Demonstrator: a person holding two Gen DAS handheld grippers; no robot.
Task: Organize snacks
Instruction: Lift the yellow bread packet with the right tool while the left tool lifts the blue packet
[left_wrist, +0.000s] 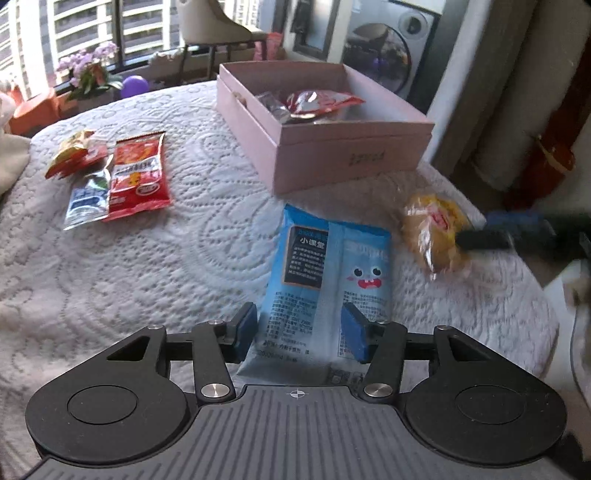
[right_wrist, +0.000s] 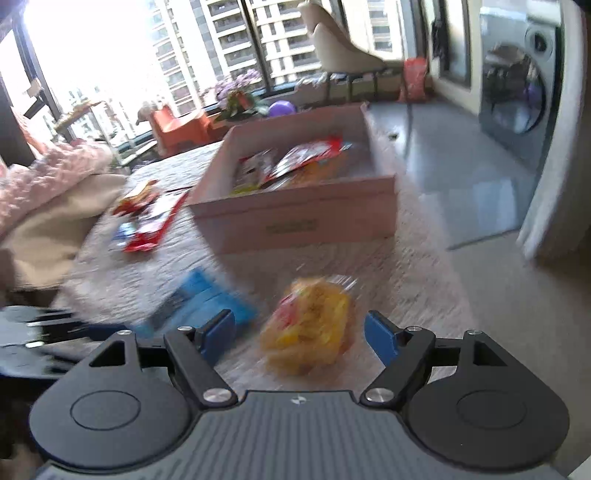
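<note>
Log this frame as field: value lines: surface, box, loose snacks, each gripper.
surface: white quilted bedspread
box: pink box, open, snack packets inside
loose snacks: blue packet; yellow packet; red packet in a small pile
left gripper: open, jaws straddling the blue packet's near end, no grip
right gripper: open, jaws either side of the yellow packet, view blurred

pink box (left_wrist: 351, 162) walls ahead, bedspread (left_wrist: 166, 266) between packets open
</note>
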